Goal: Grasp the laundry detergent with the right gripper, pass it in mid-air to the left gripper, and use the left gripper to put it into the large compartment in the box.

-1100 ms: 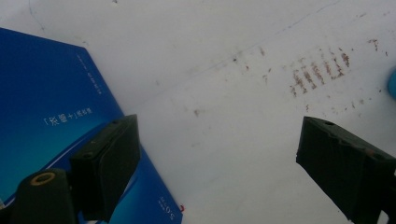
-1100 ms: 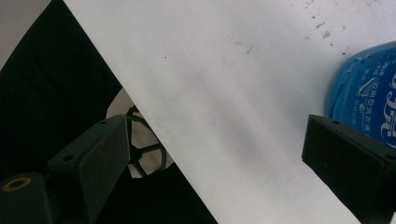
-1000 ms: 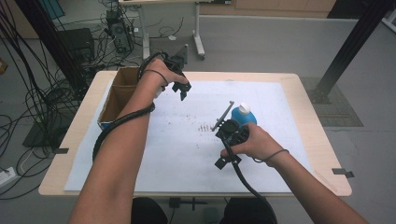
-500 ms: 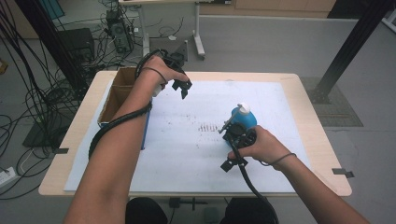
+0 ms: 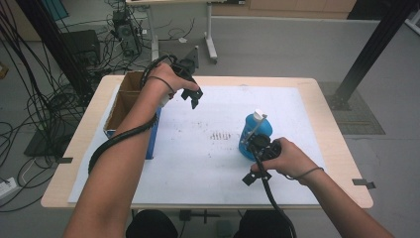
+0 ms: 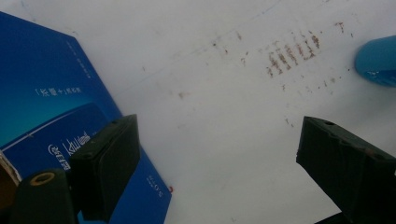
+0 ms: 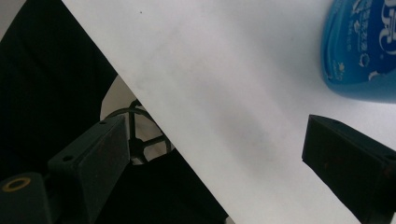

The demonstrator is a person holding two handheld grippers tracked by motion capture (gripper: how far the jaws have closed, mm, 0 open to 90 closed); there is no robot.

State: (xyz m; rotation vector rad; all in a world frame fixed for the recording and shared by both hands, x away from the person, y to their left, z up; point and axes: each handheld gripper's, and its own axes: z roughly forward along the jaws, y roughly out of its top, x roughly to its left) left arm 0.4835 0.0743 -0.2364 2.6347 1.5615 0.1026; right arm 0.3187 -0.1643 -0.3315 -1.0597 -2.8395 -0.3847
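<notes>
Apparently between grasps: blue plastic bottle (image 5: 256, 135) upright on white sheet (image 5: 208, 163); left gripper (image 5: 193, 98) and right gripper (image 5: 251, 174) both spread, empty. Next: probably regrip bottle.

Place: I read this as a lab or test room set up for recording, not a home.
Floor: I see grey floor with loose cables (image 5: 29, 94) running over it past the table's left edge.
Gear: I see a dark case (image 5: 81, 44) and electronics (image 5: 124, 29) on the floor beyond the far left corner.
Frame: I see black posts (image 5: 369, 52) standing off both far corners.
Table: I work at a plain wooden table (image 5: 337, 148) under a stained white sheet (image 5: 198, 163).
Background: another desk's legs (image 5: 210, 34) stand behind.
</notes>
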